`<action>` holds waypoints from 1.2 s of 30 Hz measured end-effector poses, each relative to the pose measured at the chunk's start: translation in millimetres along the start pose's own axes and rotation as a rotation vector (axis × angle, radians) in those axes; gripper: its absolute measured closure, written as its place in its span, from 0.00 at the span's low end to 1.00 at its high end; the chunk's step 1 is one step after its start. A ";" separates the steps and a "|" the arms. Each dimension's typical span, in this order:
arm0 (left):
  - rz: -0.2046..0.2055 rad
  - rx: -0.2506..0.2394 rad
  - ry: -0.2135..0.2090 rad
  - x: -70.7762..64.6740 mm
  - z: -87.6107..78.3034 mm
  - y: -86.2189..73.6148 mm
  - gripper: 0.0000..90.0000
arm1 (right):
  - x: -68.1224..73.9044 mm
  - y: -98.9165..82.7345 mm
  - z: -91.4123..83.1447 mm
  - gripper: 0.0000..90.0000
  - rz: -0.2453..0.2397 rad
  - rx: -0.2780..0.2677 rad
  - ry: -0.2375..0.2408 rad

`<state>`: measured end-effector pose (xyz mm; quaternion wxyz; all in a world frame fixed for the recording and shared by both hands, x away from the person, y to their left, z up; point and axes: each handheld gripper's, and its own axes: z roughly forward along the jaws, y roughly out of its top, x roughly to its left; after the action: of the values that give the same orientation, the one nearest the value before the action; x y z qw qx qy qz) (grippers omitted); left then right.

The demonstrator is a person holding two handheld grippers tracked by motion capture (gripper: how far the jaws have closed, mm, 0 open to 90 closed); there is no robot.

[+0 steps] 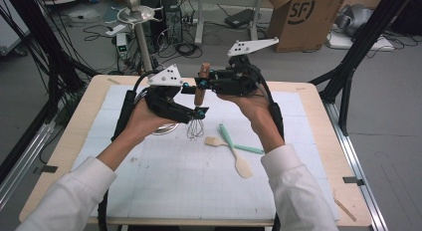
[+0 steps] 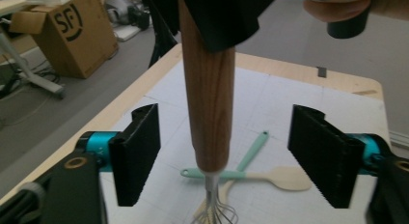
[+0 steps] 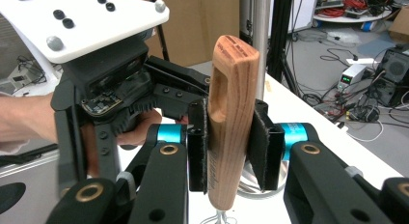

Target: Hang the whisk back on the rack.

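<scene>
A whisk with a wooden handle (image 1: pixel 201 86) stands upright above the white mat, its wire head (image 1: pixel 195 129) hanging down. My right gripper (image 1: pixel 204 83) is shut on the upper part of the handle (image 3: pixel 231 89), with both pads (image 3: pixel 197 147) pressed against the wood. My left gripper (image 1: pixel 194 100) comes in from the left, lower down. In the left gripper view its jaws stand apart on either side of the handle's lower end (image 2: pixel 208 113). Its pads (image 2: pixel 137 151) are clear of the wood, so the left gripper (image 2: pixel 229 154) is open.
Two teal-handled utensils (image 1: pixel 234 141) lie crossed on the mat (image 1: pixel 189 181) just right of the whisk head. A shiny metal dish (image 1: pixel 164 127) sits under my left hand. A cardboard box (image 1: pixel 303 17) and cables are on the floor beyond the table's far edge.
</scene>
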<state>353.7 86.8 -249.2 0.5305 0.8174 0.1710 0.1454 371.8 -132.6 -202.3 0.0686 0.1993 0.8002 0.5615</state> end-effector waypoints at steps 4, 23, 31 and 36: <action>-0.021 0.015 0.021 2.9 2.0 0.9 0.48 | 0.1 1.8 2.2 0.80 -0.003 0.002 -0.016; -0.085 0.021 0.005 9.7 -0.6 0.0 0.80 | 3.1 4.4 6.9 0.78 -0.007 -0.021 -0.030; -0.049 0.037 -0.062 12.8 -12.5 -3.7 0.81 | 1.7 -3.1 -5.3 0.14 -0.018 -0.030 -0.023; -0.029 0.034 -0.107 17.6 -28.5 -7.0 0.81 | 0.0 -20.8 -20.4 0.00 -0.076 0.014 -0.014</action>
<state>356.7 120.4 -243.4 0.5270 0.8303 0.1567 0.0908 359.9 -156.4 -214.2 0.0941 0.1734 0.8105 0.5515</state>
